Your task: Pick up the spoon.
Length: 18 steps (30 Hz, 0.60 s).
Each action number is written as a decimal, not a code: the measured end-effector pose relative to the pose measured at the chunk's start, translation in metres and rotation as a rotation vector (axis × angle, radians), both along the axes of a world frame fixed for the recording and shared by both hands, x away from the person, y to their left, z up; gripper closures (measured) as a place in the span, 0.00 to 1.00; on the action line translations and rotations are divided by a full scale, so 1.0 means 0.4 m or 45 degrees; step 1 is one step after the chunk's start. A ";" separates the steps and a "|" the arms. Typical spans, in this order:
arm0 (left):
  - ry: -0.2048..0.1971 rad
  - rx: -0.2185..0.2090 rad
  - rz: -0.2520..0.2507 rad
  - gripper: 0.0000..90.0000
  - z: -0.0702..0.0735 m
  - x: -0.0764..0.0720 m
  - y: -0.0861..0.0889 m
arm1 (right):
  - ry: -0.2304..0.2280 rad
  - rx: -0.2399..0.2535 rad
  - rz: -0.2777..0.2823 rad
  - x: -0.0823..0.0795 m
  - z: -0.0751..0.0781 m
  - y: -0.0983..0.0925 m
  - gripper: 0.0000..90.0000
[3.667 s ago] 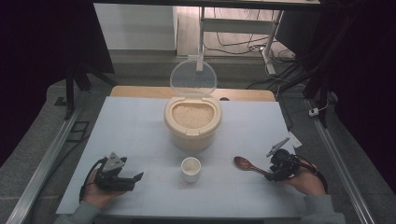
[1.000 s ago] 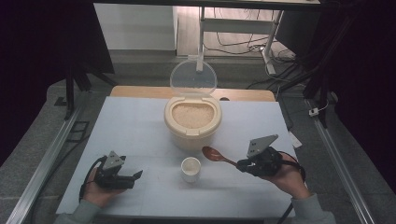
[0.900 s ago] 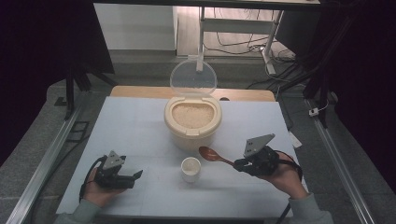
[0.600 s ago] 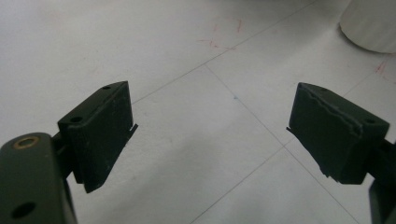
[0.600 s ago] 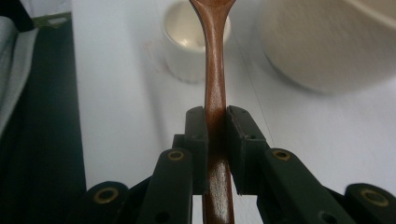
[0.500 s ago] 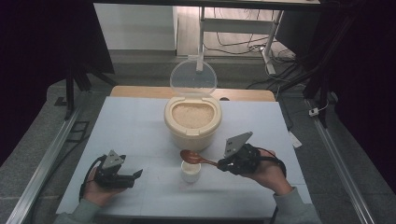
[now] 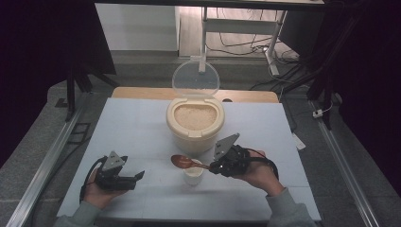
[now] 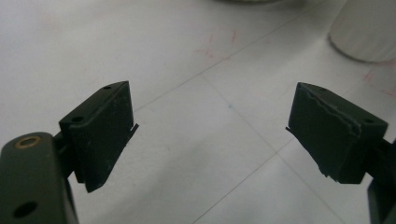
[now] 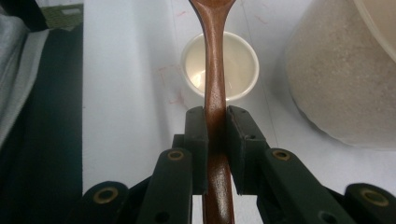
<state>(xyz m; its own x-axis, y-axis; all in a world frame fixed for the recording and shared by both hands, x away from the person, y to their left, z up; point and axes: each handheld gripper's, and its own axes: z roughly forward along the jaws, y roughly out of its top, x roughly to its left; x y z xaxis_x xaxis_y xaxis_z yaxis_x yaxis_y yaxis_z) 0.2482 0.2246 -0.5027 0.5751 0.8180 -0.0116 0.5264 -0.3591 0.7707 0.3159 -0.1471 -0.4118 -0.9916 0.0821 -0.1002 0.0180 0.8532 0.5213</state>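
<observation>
Above the small white cup, the right gripper clamps a wooden spoon mid-handle. Stiff, light and smooth, it could pivot; gripping nearer the bowl looks steadier. Left gripper rests with jaws apart.

Counter: pale, matt white-blue top ruled with faint grid lines, a strip of bare light wood showing along its far edge. Rails: two grey metal profiles, one down each long side of the counter. Floor: grey, carpet-like, lit in the middle and falling into shadow at both sides. Screens: dark panels or curtains to the left and right, nearly black. Wall: a pale board at the far left-centre. Frame: white metal legs and crossbars of a stand behind the counter, with loose black cables trailing across the floor beneath it. Light: cool, from overhead.
</observation>
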 end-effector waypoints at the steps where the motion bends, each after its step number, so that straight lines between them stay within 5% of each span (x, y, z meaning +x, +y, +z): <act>1: 0.000 0.000 0.000 0.16 0.000 0.000 0.000 | -0.002 0.003 -0.001 0.001 -0.001 0.001 0.87; 18: -0.087 -0.011 -0.211 0.17 0.154 -0.003 -0.099 | -0.006 -0.006 0.022 -0.002 -0.004 0.020 0.87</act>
<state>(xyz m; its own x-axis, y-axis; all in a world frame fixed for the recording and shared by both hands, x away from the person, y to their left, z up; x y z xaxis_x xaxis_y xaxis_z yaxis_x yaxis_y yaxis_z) 0.2470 0.1849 -0.4413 0.7016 0.7122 0.0251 0.4072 -0.4296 0.8060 0.3153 -0.1392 -0.4132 -0.9923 0.0643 -0.1055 0.0005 0.8556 0.5176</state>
